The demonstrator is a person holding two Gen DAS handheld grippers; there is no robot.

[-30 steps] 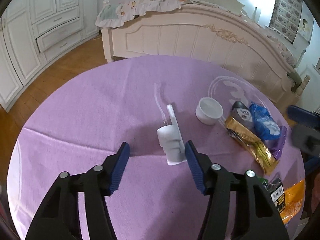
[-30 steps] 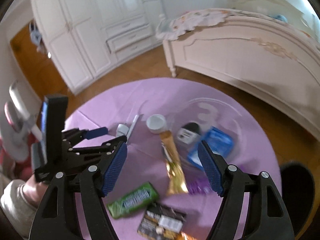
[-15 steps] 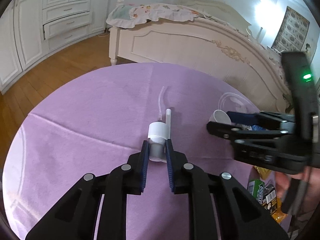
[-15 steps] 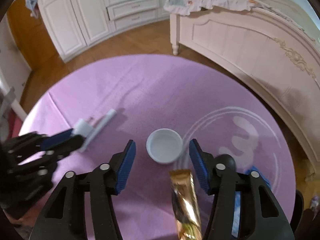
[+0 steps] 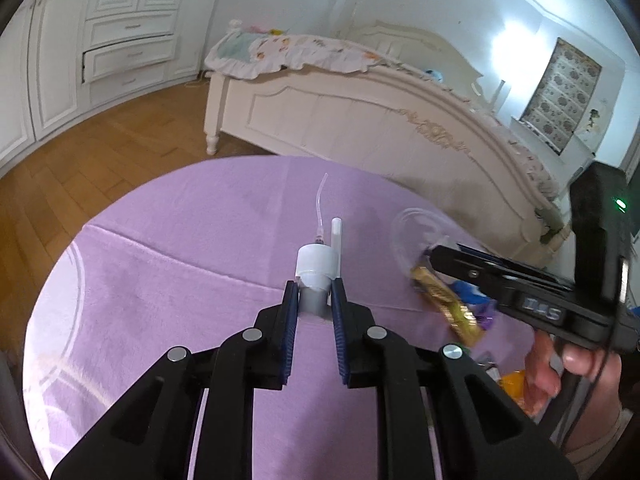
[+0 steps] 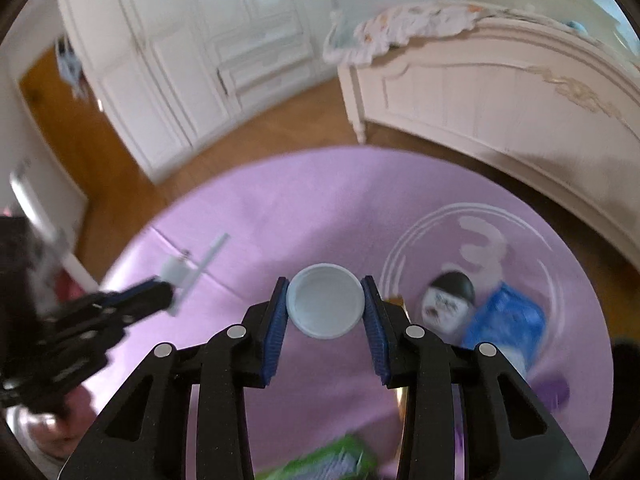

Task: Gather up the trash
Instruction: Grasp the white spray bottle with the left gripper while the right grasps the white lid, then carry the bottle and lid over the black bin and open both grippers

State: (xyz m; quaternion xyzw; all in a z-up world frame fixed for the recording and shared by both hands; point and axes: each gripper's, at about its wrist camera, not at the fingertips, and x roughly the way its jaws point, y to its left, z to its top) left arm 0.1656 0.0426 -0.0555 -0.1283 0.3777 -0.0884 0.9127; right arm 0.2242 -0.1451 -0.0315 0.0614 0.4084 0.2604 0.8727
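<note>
Currently mid-pickup, two pieces at once. Left gripper (image 5: 315,292) is clamped narrow on the white pump head (image 5: 316,266), centre of the left wrist view, its tube pointing up-frame. Right gripper (image 6: 325,305) jaws are closing around the white cap (image 6: 325,301), centre of the right wrist view; pads touch its rim on both sides. Next move likely needs a firm squeeze on the cap, then carrying both to a bin, none visible. Other wrappers remain on the purple tablecloth (image 6: 280,208) at right.

place: home bedroom | evidence: carved cream bed (image 5: 360,120); white wardrobe (image 5: 100,40); wood floor (image 5: 100,152)
</note>
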